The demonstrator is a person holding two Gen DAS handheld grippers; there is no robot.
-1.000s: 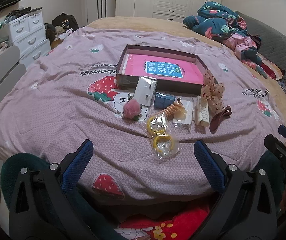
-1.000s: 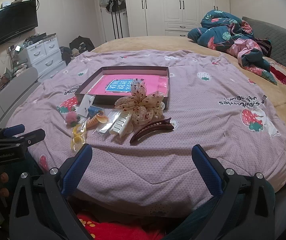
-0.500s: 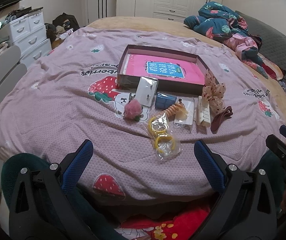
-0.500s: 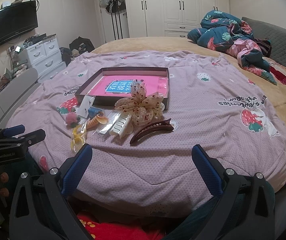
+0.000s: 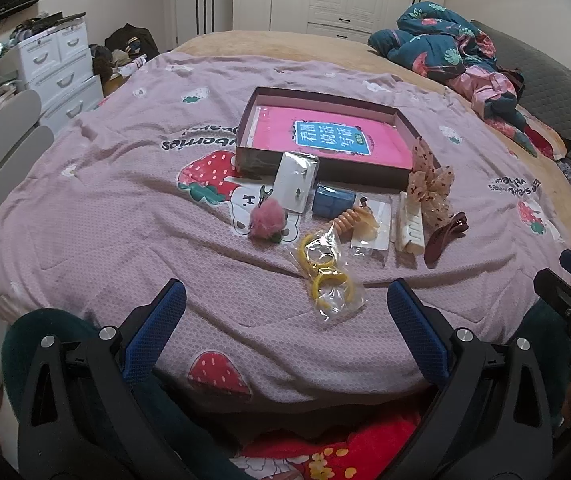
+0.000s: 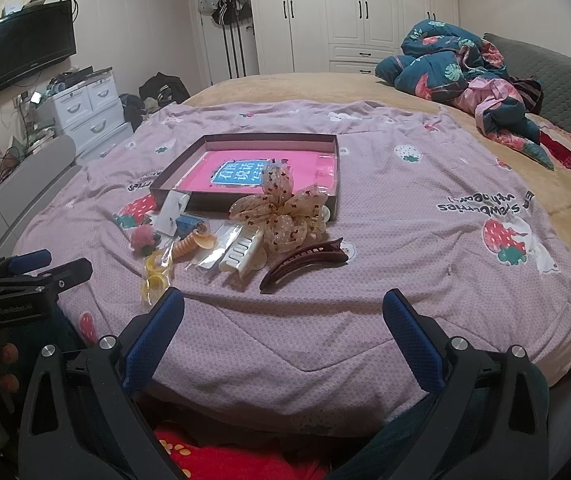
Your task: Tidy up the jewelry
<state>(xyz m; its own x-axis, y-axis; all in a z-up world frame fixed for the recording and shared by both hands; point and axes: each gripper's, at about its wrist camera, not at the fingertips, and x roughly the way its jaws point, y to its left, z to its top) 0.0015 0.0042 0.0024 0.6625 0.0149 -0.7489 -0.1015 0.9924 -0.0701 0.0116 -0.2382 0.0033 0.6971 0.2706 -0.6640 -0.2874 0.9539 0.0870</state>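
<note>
The shallow dark box (image 5: 327,168) with a pink booklet (image 5: 327,136) in it sits mid-quilt and serves as the landmark. All the jewelry lies in a loose row just in front of the box's near wall: a white earring card (image 5: 295,186) leaning on that wall, a blue case (image 5: 332,201), a pink pompom (image 5: 266,220), an orange spiral tie (image 5: 351,218), a cream comb clip (image 5: 408,229), a spotted gauze bow (image 6: 281,210) at the box's front right corner, and a maroon claw clip (image 6: 303,262) nearest the right gripper. A bag of yellow rings (image 5: 327,280) lies farthest out from the box. Both the left gripper (image 5: 285,312) and the right gripper (image 6: 283,320) hang empty with jaws spread wide, short of the row. Bare quilt (image 6: 425,248) stretches right of the box toward the bed's edge
</note>
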